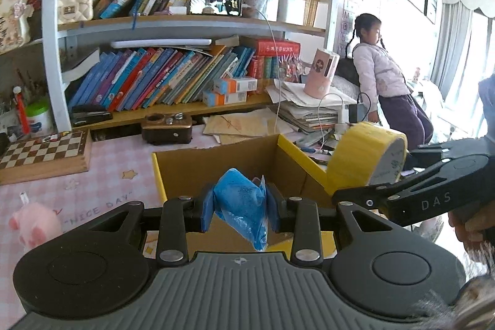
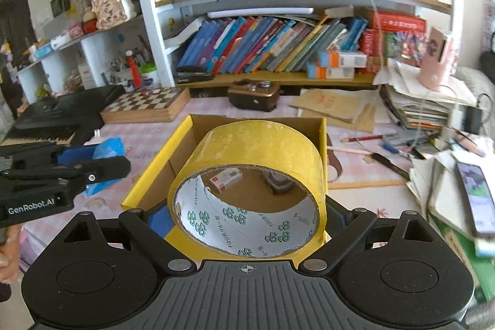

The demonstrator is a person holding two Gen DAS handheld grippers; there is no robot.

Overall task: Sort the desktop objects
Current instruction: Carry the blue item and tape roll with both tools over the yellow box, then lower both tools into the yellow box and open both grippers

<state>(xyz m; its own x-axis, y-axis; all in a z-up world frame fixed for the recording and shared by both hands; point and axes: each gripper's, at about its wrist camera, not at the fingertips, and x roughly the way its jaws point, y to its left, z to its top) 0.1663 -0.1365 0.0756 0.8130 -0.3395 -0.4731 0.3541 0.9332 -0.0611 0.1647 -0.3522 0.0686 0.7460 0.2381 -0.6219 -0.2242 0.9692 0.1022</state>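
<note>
My left gripper [image 1: 240, 207] is shut on a crumpled blue plastic packet [image 1: 243, 203] and holds it at the near edge of an open cardboard box [image 1: 216, 166] with yellow rims. My right gripper [image 2: 247, 215] is shut on a big roll of yellow tape [image 2: 247, 175] and holds it above the same box [image 2: 182, 141]. The tape [image 1: 368, 156] and right gripper also show in the left wrist view, at the box's right rim. The left gripper [image 2: 89, 163] with the blue packet [image 2: 108, 147] shows left of the box in the right wrist view. Inside the box lie a small white carton [image 2: 225, 178] and a dark object [image 2: 278, 180].
The desk has a pink checked cover [image 1: 102, 184]. A chessboard box [image 1: 43, 153], a brown box [image 1: 167, 129], a pink plush toy [image 1: 34, 225], papers [image 2: 337, 104], pens [image 2: 365, 139] and a phone [image 2: 476, 197] lie around. Bookshelves stand behind. A child [image 1: 383, 76] stands far right.
</note>
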